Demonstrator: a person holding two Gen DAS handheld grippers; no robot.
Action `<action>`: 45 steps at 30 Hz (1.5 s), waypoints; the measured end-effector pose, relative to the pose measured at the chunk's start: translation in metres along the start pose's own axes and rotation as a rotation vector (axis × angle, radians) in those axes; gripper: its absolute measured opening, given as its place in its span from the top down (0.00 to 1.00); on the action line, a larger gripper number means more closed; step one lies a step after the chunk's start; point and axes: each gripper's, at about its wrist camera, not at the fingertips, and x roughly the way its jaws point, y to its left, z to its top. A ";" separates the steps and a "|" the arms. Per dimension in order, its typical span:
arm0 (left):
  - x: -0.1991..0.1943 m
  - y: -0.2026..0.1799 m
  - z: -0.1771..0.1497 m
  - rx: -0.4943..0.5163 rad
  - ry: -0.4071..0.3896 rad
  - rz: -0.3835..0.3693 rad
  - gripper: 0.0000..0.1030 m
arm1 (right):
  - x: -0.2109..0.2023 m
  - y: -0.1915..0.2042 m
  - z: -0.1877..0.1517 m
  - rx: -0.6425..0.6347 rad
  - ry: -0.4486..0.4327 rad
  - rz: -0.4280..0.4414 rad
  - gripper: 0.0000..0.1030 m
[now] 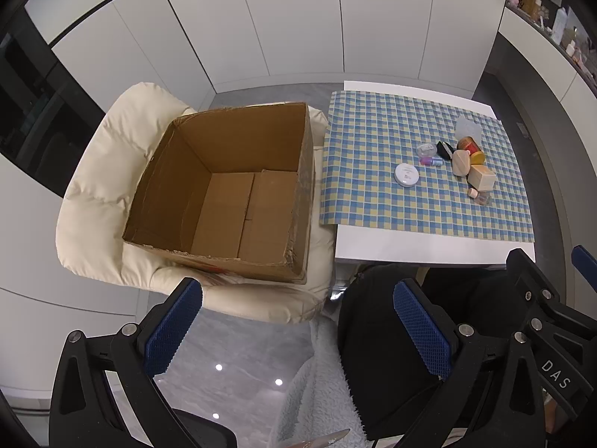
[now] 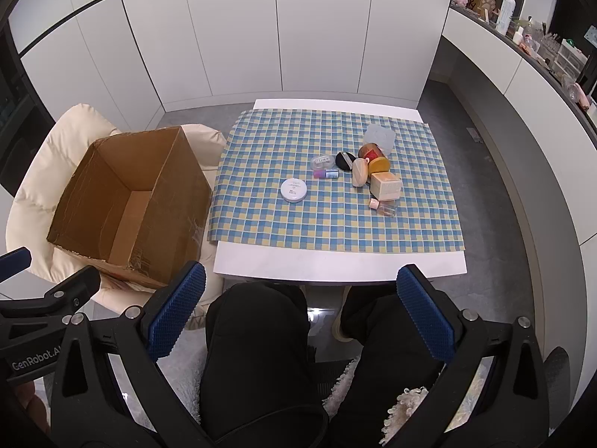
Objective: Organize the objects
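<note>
An open, empty cardboard box (image 1: 231, 194) (image 2: 130, 201) sits on a cream chair left of the table. On the checked cloth (image 2: 335, 220) lie several small items: a white round compact (image 2: 294, 190) (image 1: 406, 174), a beige cube box (image 2: 386, 186) (image 1: 481, 177), a small purple bottle (image 2: 325, 174), a clear small bottle (image 2: 384, 207), a black pouch (image 2: 344, 160), a red-and-brown jar (image 2: 371, 153) and a clear lidded case (image 2: 321, 161). My left gripper (image 1: 294, 321) is open and empty, held above the floor near the chair. My right gripper (image 2: 300, 310) is open and empty, above the person's knees before the table.
The white table (image 2: 335, 261) stands against white cabinets. The cream padded chair (image 1: 97, 171) holds the box. A person's black-trousered legs (image 2: 261, 336) are below the table edge. A counter with clutter (image 2: 541, 44) runs along the right wall.
</note>
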 end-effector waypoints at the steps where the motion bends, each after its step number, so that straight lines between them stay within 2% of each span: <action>1: 0.000 0.001 0.000 -0.001 0.002 -0.001 0.01 | 0.000 0.000 0.000 0.001 0.001 0.000 0.00; 35: 0.006 -0.005 0.000 -0.012 0.013 0.003 0.01 | 0.008 -0.002 0.003 -0.003 0.018 0.016 0.00; 40: 0.008 -0.009 0.002 -0.007 0.012 0.036 0.01 | 0.012 -0.003 0.004 -0.007 0.016 0.009 0.00; 45: 0.009 -0.010 0.004 -0.018 0.013 0.033 0.01 | 0.015 -0.006 0.006 -0.003 0.022 0.026 0.00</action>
